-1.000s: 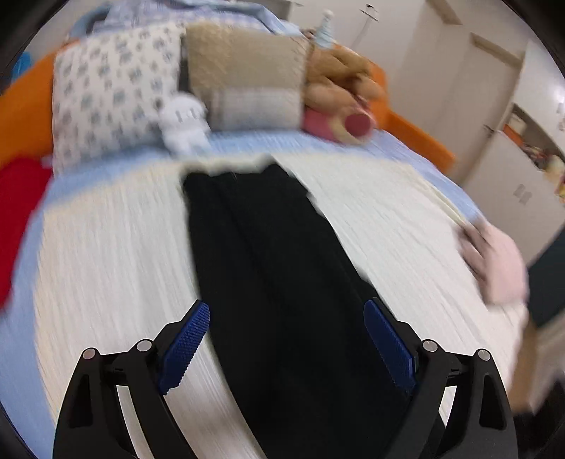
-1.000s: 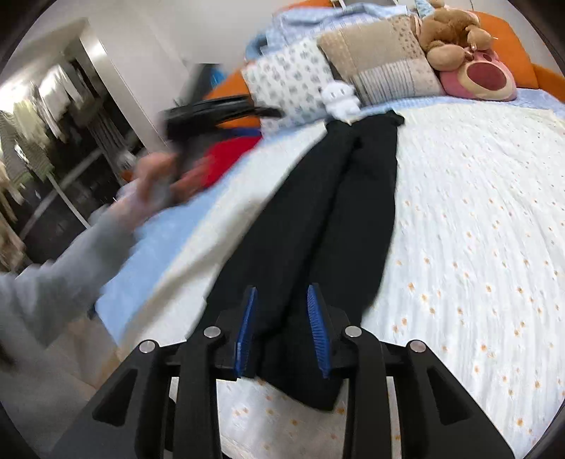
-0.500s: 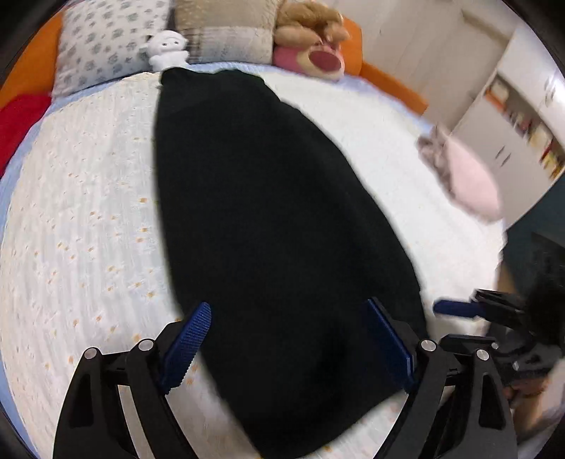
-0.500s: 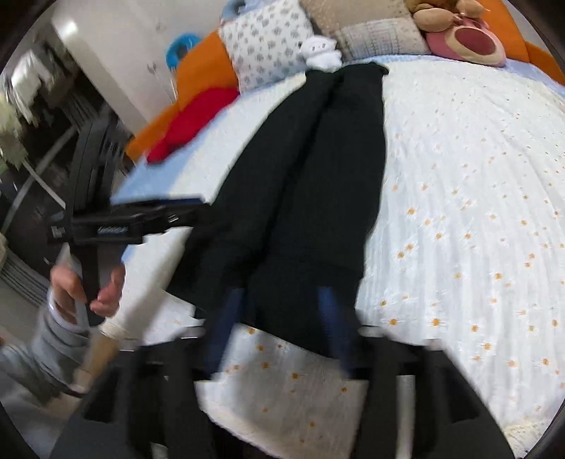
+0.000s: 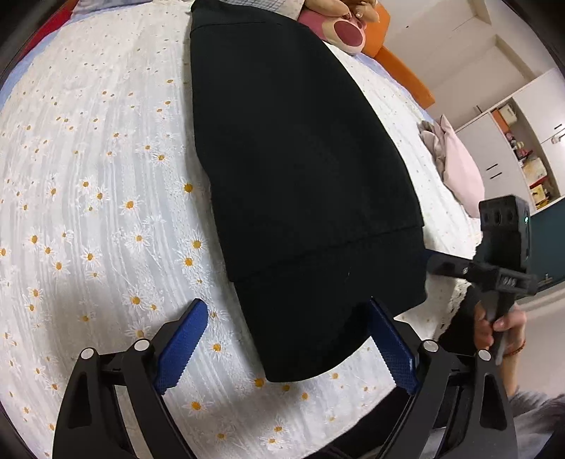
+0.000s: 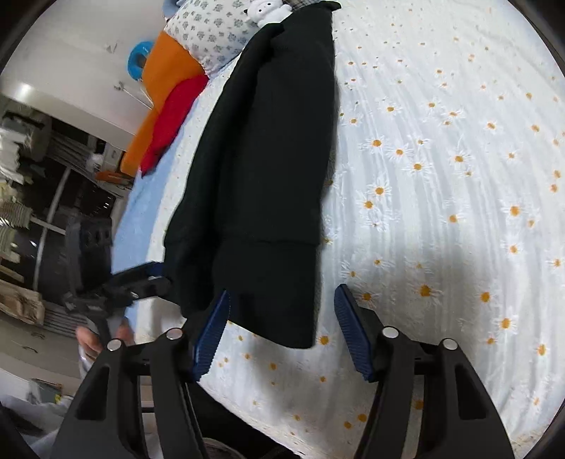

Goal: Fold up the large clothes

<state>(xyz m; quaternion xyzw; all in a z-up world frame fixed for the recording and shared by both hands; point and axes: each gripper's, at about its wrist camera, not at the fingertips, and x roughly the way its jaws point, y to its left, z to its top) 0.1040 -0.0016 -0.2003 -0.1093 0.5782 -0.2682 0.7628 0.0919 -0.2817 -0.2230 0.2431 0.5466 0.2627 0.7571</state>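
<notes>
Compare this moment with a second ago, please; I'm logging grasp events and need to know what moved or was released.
The right gripper let go: its fingers, a second ago closed on the near end of the black garment, now stand open around it. The left gripper, open throughout, has moved down close to the same end. The garment stays stretched along the daisy bedspread, the pillows unmoved.

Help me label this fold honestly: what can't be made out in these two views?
- Black garment: far end cut off by the top edge in the left wrist view; its type stays unclear.
- Plush toy: head cropped by the same edge.
- Shelf contents: too small.
- Left tongs, right wrist view: motion-blurred, fingertips behind the garment.
</notes>
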